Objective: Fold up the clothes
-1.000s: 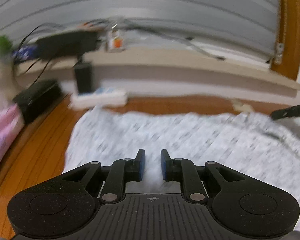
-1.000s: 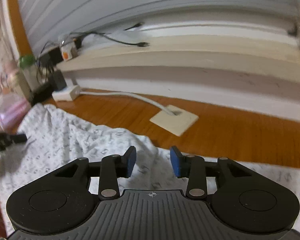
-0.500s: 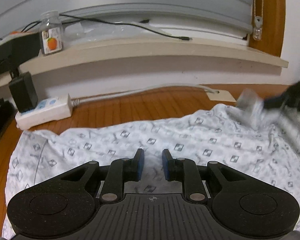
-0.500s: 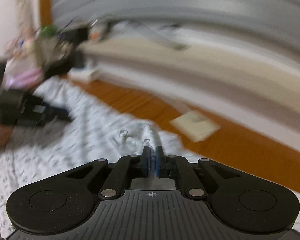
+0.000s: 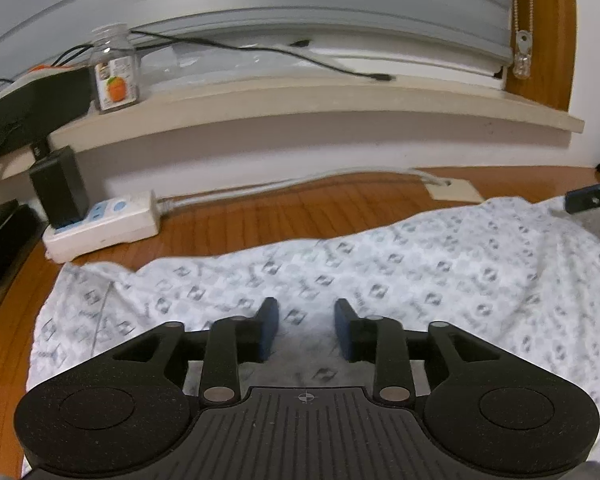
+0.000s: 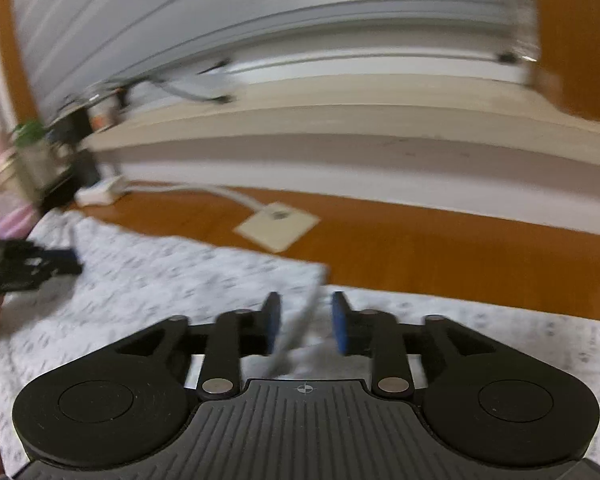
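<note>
A white garment with a small grey print (image 5: 380, 272) lies spread on the wooden table (image 5: 280, 216). My left gripper (image 5: 306, 320) hovers low over its near part, jaws opening, with only flat cloth beneath and nothing pinched. In the right wrist view the same garment (image 6: 160, 276) shows a folded edge. That raised edge of cloth stands loosely in the gap of my right gripper (image 6: 305, 320), whose jaws are opening and whose pads do not press on it. The other gripper's black tip shows at the far right of the left view and at the left of the right view.
A white power strip (image 5: 100, 224) with a black adapter sits at the table's back left, its cable running to a beige floor plate (image 6: 278, 226). A jar (image 5: 114, 72) and cables rest on the windowsill. Pink items lie at the far left.
My left jaws have widened over the cloth. My right gripper, pinched shut half a second ago, has opened and shifted right; the fold's edge now lies loose between its pads.
</note>
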{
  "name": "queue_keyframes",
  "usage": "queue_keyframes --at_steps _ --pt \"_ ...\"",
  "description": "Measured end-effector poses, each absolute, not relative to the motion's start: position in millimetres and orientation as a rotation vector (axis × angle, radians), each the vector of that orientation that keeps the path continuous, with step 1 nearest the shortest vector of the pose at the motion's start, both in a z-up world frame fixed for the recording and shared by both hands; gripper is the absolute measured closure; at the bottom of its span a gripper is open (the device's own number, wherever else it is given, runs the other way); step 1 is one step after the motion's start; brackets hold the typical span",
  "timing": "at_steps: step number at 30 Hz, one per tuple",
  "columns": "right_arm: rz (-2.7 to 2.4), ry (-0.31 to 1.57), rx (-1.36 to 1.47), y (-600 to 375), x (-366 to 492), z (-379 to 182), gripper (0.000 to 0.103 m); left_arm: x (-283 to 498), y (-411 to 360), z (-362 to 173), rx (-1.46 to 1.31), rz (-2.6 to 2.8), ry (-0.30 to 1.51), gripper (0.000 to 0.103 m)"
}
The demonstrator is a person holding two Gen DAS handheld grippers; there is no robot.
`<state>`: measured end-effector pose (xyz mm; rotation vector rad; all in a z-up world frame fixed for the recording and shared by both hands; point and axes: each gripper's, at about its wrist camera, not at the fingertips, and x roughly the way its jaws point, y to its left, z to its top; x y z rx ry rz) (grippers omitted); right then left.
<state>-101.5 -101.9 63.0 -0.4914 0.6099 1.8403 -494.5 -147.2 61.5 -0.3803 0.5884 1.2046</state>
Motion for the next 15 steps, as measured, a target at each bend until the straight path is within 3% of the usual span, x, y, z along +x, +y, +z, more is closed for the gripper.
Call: queue_keyframes --at_steps 15 --pt "1.855 0.493 -0.567 -212.5 -98.0 57.0 0.066 -501.8 -147.8 59.4 -0.402 1.181 0.552 0.062"
